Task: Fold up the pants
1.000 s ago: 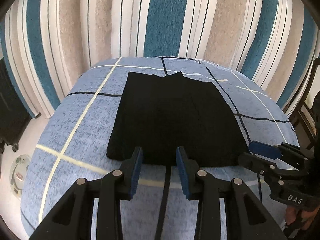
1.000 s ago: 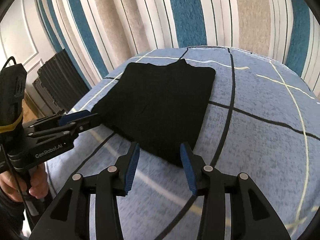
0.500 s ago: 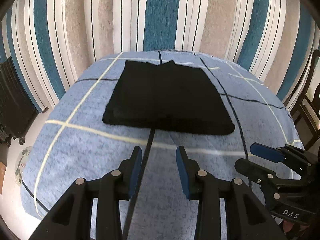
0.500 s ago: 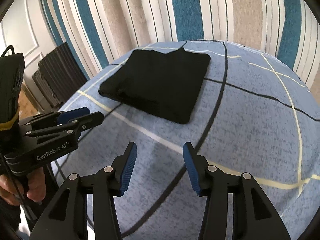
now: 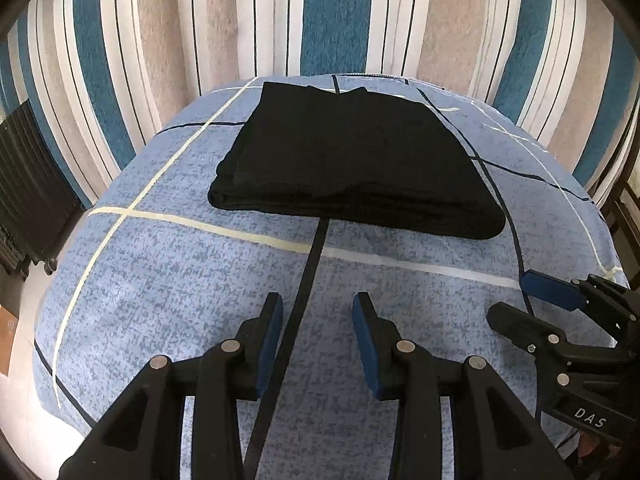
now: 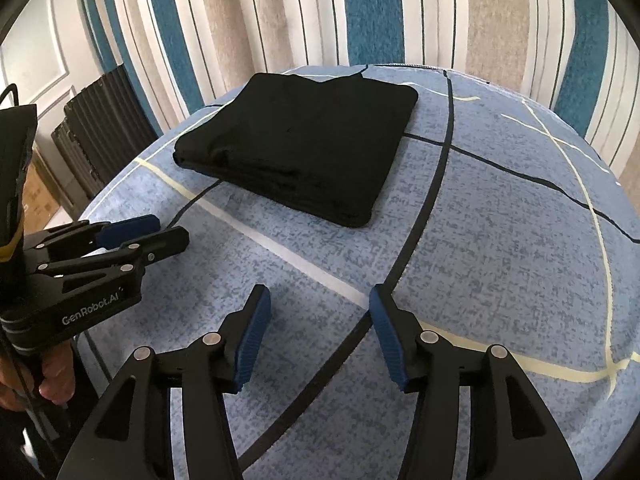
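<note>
Pants [image 5: 352, 156] sit as a compact black rectangle at the far end of the bed [image 5: 160, 280], near the striped curtain [image 5: 328, 16]. Stacked layers show along the near edge, so I read the fold as done; nothing sticks out except a small notch on the far edge.

Left gripper [image 5: 318, 316]: jaws released and opening, nothing between the pads [image 5: 270, 340], only the blue checked sheet and a dark stripe below. It's well apart from the pants, near side of the bed.

Right gripper [image 6: 316, 312]: jaws released and opening wider, nothing between them. Also clear of the cloth, aimed at bare sheet.

Why it's laid out this way, my read:
- Bundle lies flat and square, so it holds shape without any grip on it.
- Both grippers are off the fabric, so no risk of dragging a layer loose.
- The 2 grippers sit side by side at the near edge, each visible in the other's camera, which looks like a parked pose rather than an approach.

A hand [image 6: 56, 376] shows on the left gripper's handle in the right view. Dark panels [image 6: 100, 128] lean by the wall left of the bed, not involved.

Judgement: task at or near its end; only that far-edge notch might need tidying.
</note>
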{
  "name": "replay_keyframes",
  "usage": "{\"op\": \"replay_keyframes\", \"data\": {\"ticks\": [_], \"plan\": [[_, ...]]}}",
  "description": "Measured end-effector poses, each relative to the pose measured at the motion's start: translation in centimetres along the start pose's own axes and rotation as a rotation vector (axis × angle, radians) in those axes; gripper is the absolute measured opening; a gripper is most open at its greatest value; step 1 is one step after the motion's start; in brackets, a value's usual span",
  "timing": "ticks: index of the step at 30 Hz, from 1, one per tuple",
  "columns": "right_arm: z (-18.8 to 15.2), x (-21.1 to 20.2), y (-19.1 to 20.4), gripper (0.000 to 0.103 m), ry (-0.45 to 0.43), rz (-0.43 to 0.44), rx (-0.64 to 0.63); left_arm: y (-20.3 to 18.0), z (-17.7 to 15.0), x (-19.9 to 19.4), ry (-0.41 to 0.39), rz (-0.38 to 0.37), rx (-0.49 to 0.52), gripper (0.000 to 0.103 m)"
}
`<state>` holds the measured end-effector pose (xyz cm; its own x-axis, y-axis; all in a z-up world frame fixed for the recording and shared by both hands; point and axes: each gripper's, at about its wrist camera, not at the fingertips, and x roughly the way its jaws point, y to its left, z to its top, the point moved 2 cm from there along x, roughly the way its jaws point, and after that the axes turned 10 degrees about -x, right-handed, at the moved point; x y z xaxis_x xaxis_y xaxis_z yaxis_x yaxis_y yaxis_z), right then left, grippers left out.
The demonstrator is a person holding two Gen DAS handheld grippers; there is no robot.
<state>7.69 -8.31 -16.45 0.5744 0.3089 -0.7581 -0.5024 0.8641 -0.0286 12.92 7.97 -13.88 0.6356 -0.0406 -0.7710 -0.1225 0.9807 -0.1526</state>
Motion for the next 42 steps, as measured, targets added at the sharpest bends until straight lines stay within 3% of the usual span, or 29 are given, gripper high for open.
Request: {"op": "replay_keyframes", "data": {"ticks": [42], "plan": [[-0.26,0.08,0.04,0.056,-0.003,0.008,0.002,-0.27,-0.43,0.05,0.005,-0.011,-0.001,0.048]]}}
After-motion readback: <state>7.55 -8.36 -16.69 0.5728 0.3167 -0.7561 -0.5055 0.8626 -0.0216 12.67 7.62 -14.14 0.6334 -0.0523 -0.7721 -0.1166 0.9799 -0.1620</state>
